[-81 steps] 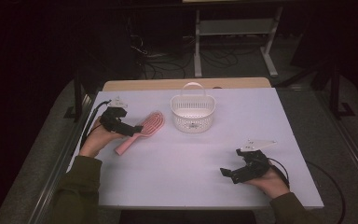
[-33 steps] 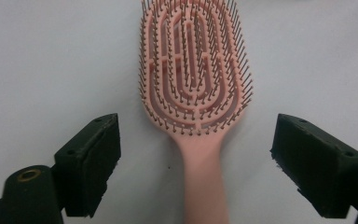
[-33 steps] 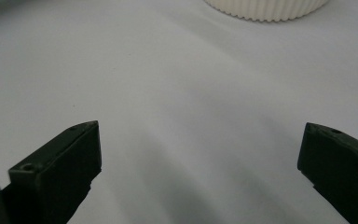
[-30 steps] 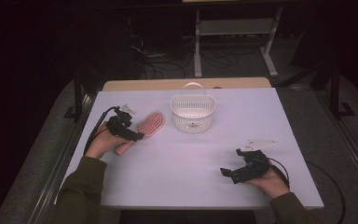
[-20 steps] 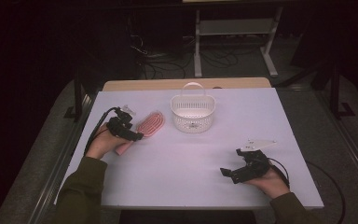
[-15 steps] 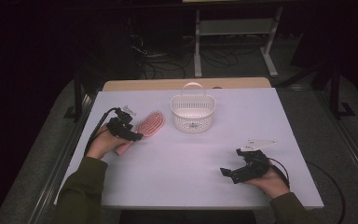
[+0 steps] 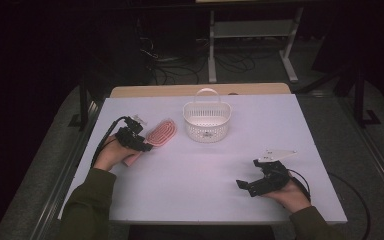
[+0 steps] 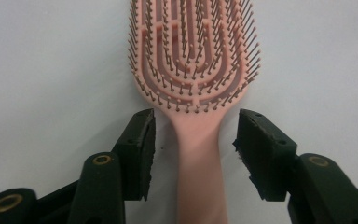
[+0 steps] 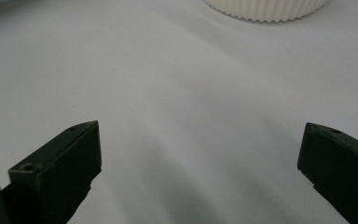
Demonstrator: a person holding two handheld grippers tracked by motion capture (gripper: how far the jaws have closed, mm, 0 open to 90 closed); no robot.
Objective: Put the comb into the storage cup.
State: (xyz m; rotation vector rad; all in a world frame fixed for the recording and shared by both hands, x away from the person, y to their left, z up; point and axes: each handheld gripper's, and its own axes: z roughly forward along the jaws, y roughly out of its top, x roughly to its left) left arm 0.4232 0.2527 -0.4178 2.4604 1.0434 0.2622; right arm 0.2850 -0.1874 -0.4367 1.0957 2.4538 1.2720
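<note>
I can't read any words, numbers or signs here. My pink brush (image 8: 193, 65) has no name or label on it that I can see. The white basket (image 7: 207, 120) has a small dark mark on its front, but it is too tiny and blurry for me to read. The surface (image 7: 190, 180) is plain, with no writing. The black jaws of my left hand-held gripper (image 8: 193, 149) and my right hand-held gripper (image 9: 200, 158) have no letters on them.
</note>
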